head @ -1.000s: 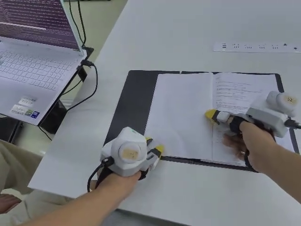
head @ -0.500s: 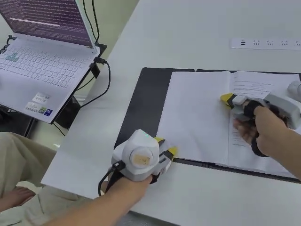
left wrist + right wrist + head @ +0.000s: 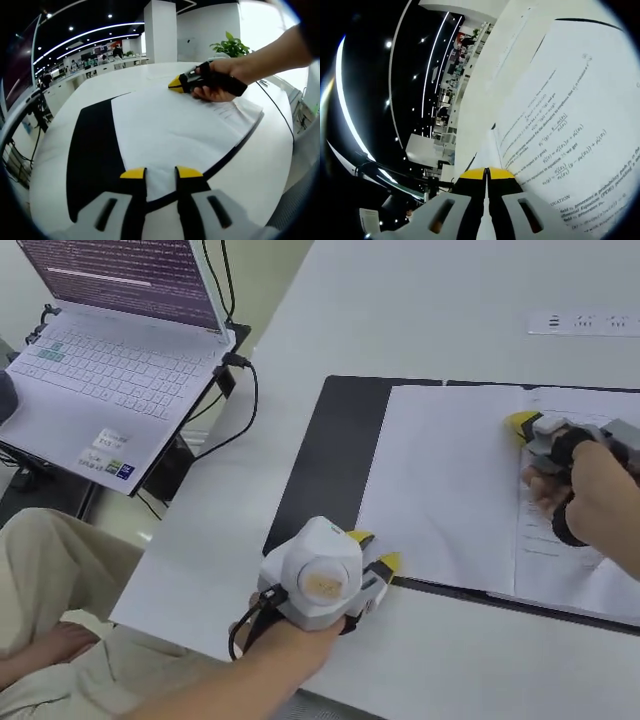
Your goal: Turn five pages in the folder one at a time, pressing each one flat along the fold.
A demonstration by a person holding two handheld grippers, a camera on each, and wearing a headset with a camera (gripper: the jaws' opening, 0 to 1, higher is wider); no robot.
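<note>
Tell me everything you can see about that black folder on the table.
The folder is thin, black and matte, lying open and flat on the white table. A blank white page covers most of its left half, leaving a black strip bare; a printed page with formulas lies on the right. The left claw, tips slightly apart, sits at its near edge. The right claw, closed, rests near the fold.

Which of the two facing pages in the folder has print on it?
The right page, by the right gripper, shows printed lines of text; the left page, near the left gripper, is blank white.
</note>
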